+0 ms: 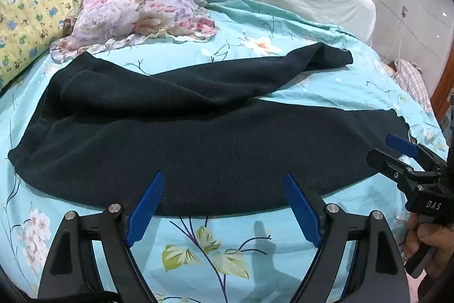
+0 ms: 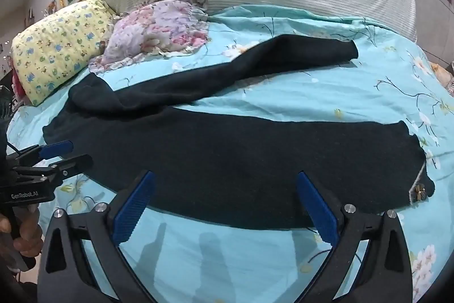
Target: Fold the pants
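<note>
The dark navy knit pants lie spread across the turquoise floral bedsheet, waist toward nine o'clock and hems toward three o'clock in both views; the near leg lies flat along the bed's front edge, while the far leg angles away toward one o'clock, rumpled and apart from its mate. The task looks to be at its opening step, with no fold yet made. The next move probably calls for gripping the far leg and drawing it over the near one, or seizing the near edge and carrying it across, with both ends lifted together so the cloth does not bunch. The left gripper hovers at the pants' near edge, its blue ribbed fingers spread wide, clasping nothing. The right gripper is likewise splayed wide and empty, poised over the near leg toward the hem, where a small bow trim shows at four o'clock. Beyond, at eleven o'clock, sit a yellow printed pillow and a crumpled pink floral cloth.
</note>
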